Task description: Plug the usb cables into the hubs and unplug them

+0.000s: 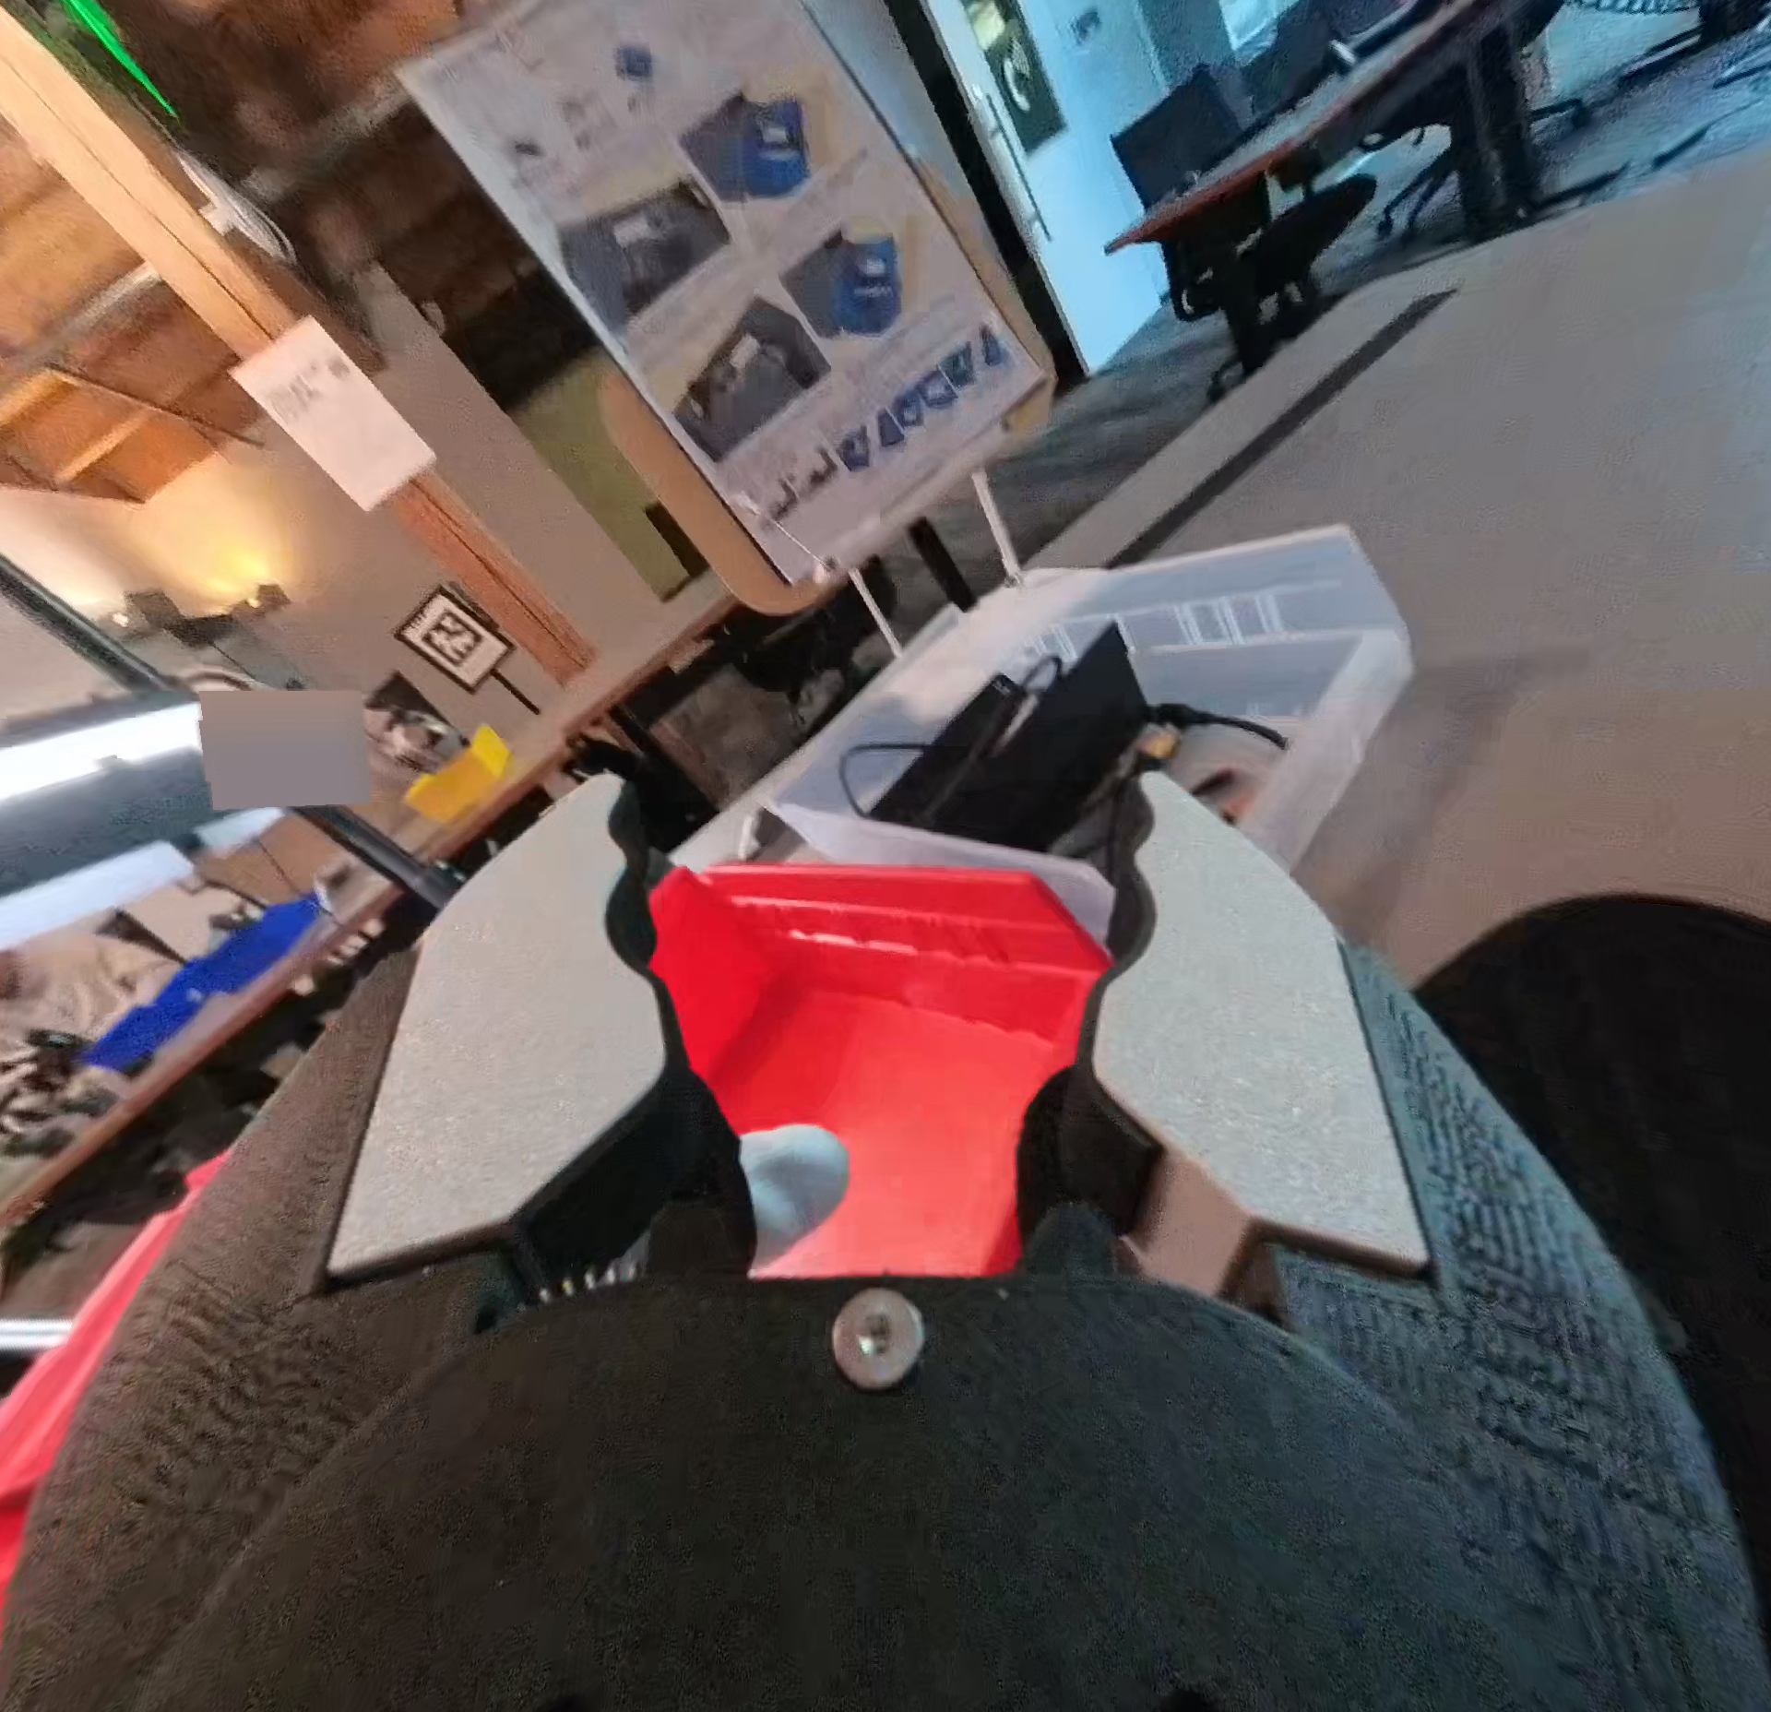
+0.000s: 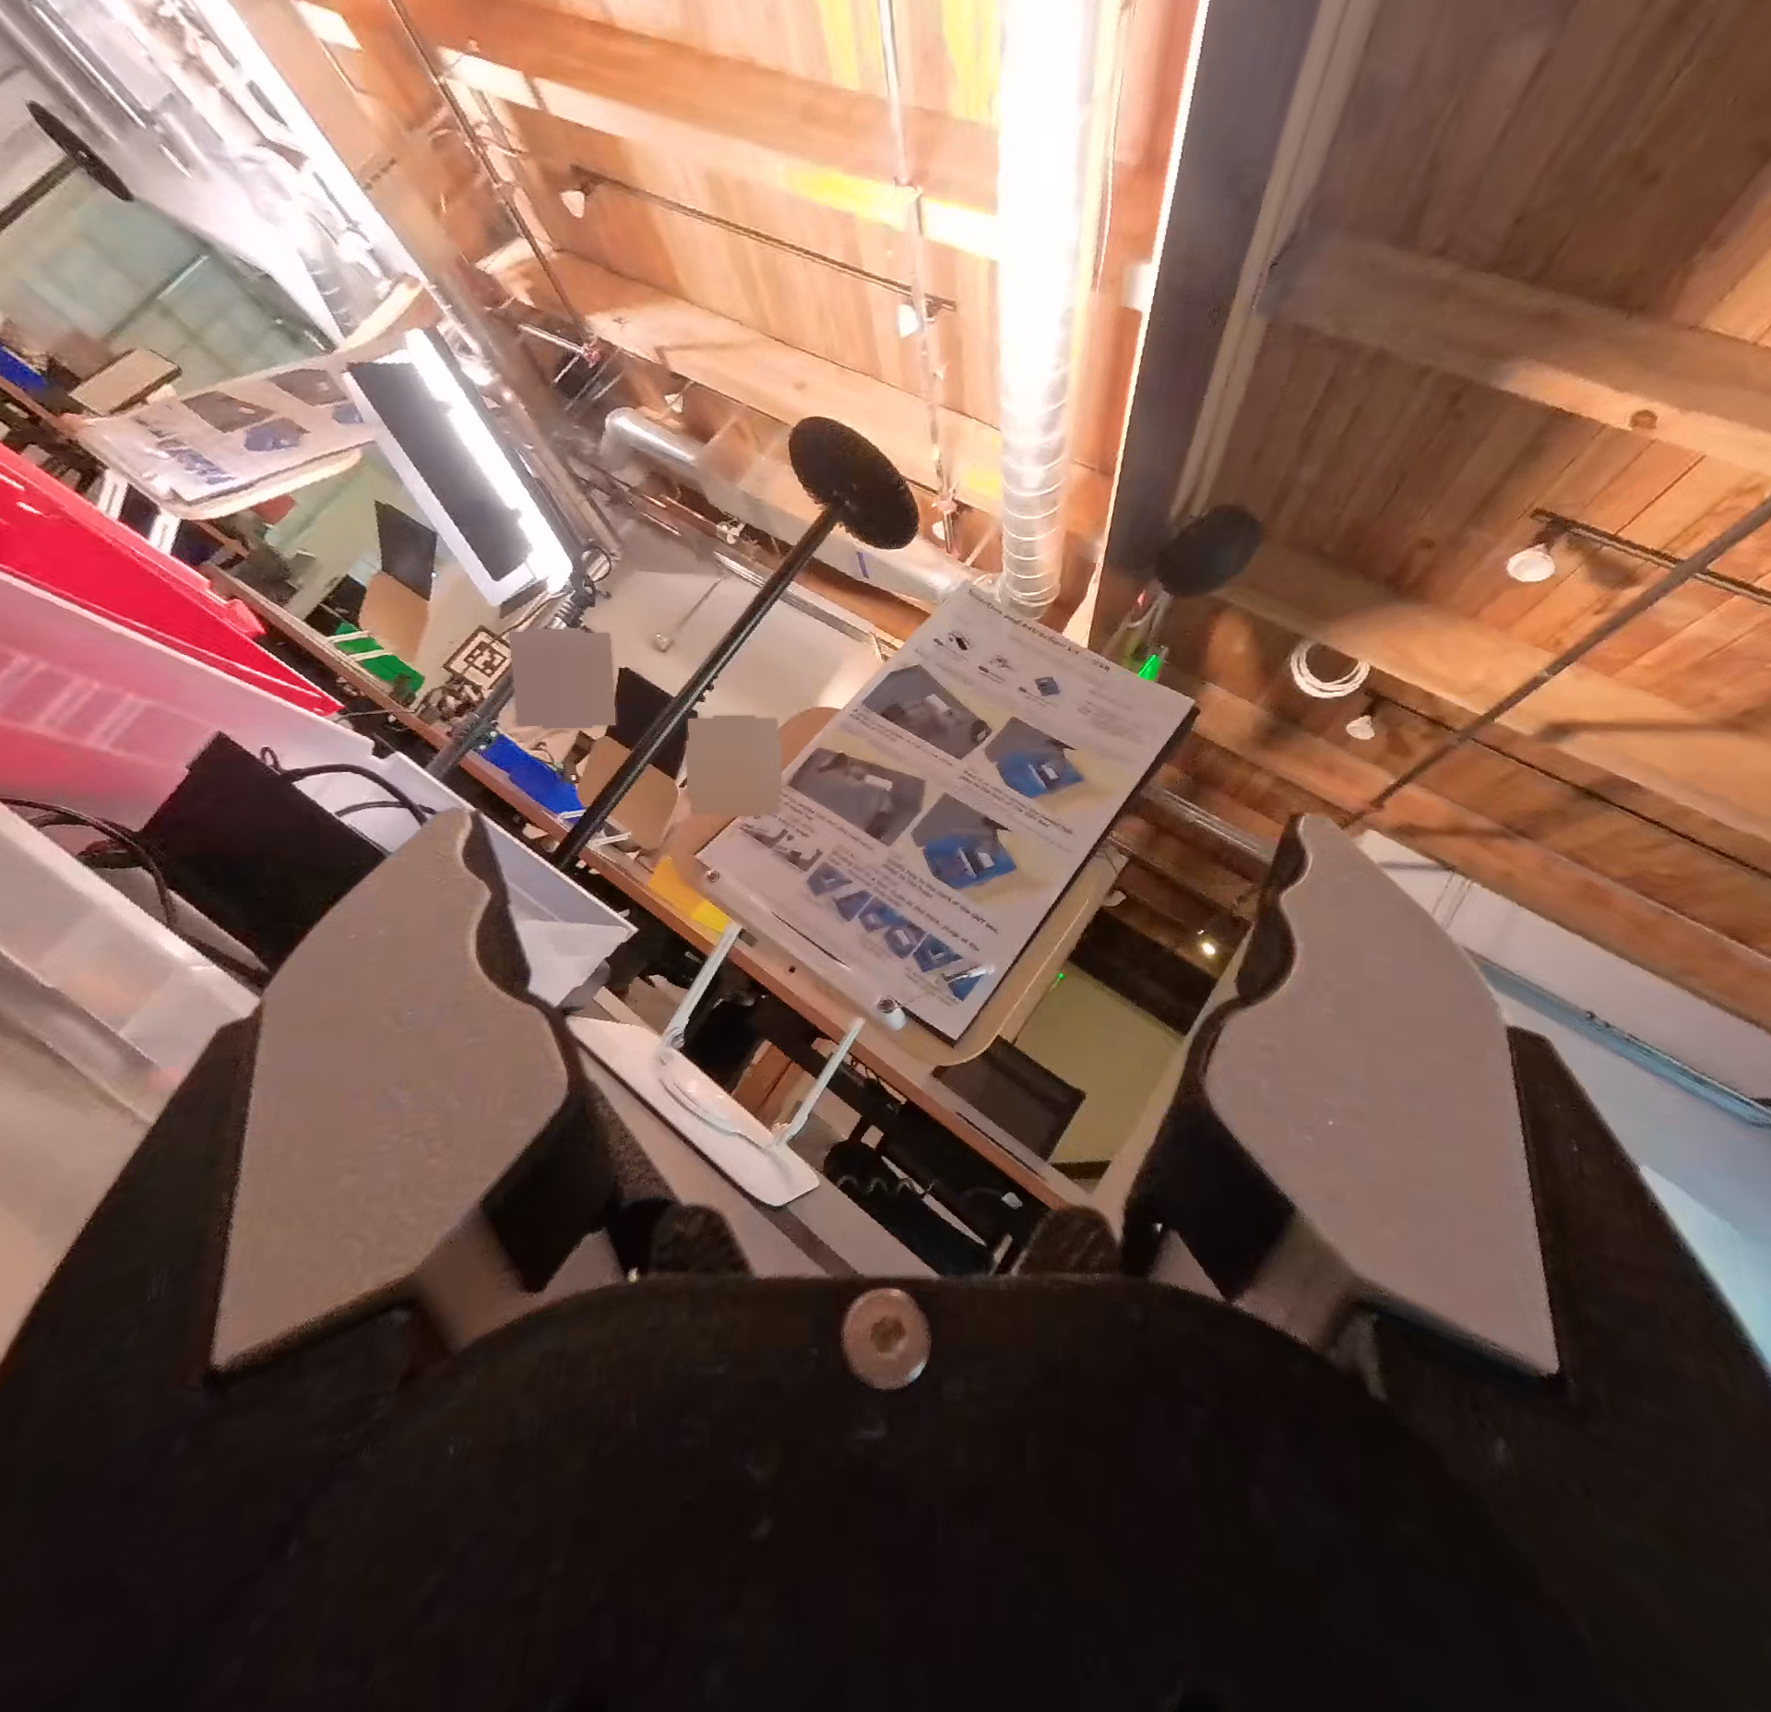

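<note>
In the left wrist view, my left gripper [image 1: 882,803] is open and empty, hovering over a red bin [image 1: 901,1024]. A small grey rounded thing [image 1: 795,1177] lies in the red bin, too blurred to identify. Beyond it stands a clear plastic bin [image 1: 1342,669] holding a black box [image 1: 1045,736] with black cables [image 1: 1207,722] running from it. My right gripper [image 2: 886,842] is open wide and empty, tilted upward above the table. The black box [image 2: 249,832] and its cables [image 2: 125,851] also show at the left of the right wrist view.
An instruction sheet on a white wire stand [image 2: 949,803] sits at the table's far edge; it also shows in the left wrist view [image 1: 728,257]. A black pole with a round disc [image 2: 853,482] rises behind it. The grey table [image 1: 1533,420] stretches right. Desks and chairs stand beyond.
</note>
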`<state>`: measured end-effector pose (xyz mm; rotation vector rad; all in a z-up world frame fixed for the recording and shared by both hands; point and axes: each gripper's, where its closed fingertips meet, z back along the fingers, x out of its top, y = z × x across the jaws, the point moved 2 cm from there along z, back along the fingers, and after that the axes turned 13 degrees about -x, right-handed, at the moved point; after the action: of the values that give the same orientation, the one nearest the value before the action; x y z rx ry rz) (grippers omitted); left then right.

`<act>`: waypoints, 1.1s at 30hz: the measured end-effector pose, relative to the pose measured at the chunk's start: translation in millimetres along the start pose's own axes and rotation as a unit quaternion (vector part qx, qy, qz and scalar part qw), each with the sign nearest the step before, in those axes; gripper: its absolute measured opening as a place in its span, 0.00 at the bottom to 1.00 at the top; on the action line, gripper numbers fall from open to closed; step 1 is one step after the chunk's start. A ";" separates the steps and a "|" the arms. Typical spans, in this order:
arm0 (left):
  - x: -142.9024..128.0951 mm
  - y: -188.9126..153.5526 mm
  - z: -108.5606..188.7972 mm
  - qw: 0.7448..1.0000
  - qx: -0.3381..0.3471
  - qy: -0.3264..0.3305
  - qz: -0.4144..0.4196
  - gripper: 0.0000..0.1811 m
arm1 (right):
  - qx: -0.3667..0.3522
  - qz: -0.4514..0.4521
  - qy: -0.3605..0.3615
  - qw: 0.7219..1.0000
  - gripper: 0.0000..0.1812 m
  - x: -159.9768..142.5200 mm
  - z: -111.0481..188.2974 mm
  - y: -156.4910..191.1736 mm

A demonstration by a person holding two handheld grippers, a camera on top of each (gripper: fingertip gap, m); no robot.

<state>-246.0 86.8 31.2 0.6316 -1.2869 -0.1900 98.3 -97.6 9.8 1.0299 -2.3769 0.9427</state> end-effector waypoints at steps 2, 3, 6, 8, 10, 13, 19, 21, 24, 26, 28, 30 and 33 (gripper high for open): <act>-36.7 -16.7 0.9 0.999 -0.019 0.011 0.044 0.50 | 0.004 -0.004 -0.001 1.000 0.80 1.6 0.0 3.4; -53.6 -20.3 1.6 0.998 -0.015 0.032 0.054 0.50 | 0.007 0.001 -0.005 1.000 0.80 3.6 0.9 5.2; -105.8 -24.7 -1.6 0.985 -0.015 0.174 0.004 0.48 | 0.017 0.009 -0.007 1.000 0.80 4.8 3.2 10.5; -135.1 -24.6 -6.8 0.960 -0.034 0.278 -0.022 0.42 | 0.021 0.006 0.000 1.000 0.79 2.2 2.9 11.7; -148.4 -29.9 -18.3 0.947 -0.079 0.310 -0.016 0.39 | 0.022 -0.003 0.005 1.000 0.79 0.4 2.6 11.5; -159.5 -26.8 -28.4 0.929 -0.114 0.352 -0.019 0.36 | 0.021 -0.018 0.009 1.000 0.79 -1.0 2.2 9.3; -178.0 -34.2 -31.9 0.889 -0.166 0.422 -0.062 0.24 | 0.027 -0.035 0.013 0.999 0.78 -2.3 1.9 10.1; -189.5 -33.1 -27.4 0.869 -0.165 0.455 -0.103 0.24 | 0.030 -0.037 0.014 0.999 0.77 -2.4 1.8 10.7; -200.0 -29.7 -24.5 0.848 -0.157 0.481 -0.155 0.18 | 0.032 -0.042 0.015 0.998 0.77 -2.8 1.7 11.0; -199.9 -30.0 -25.1 0.845 -0.167 0.480 -0.164 0.18 | 0.034 -0.047 0.017 0.998 0.76 -3.4 1.5 11.2; -200.0 -29.5 -26.4 0.844 -0.177 0.474 -0.180 0.18 | 0.038 -0.051 0.019 0.998 0.76 -4.0 1.4 12.1; -199.7 -28.9 -27.8 0.843 -0.178 0.466 -0.202 0.19 | 0.041 -0.052 0.021 0.998 0.75 -4.6 1.3 13.1; -199.8 -26.9 -29.2 0.850 -0.152 0.449 -0.229 0.20 | 0.047 -0.052 0.021 0.997 0.75 -5.0 1.5 14.9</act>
<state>-271.4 168.6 -153.6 0.6274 -0.1742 -0.4209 90.3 -88.7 -0.5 1.1454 -2.2393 1.0347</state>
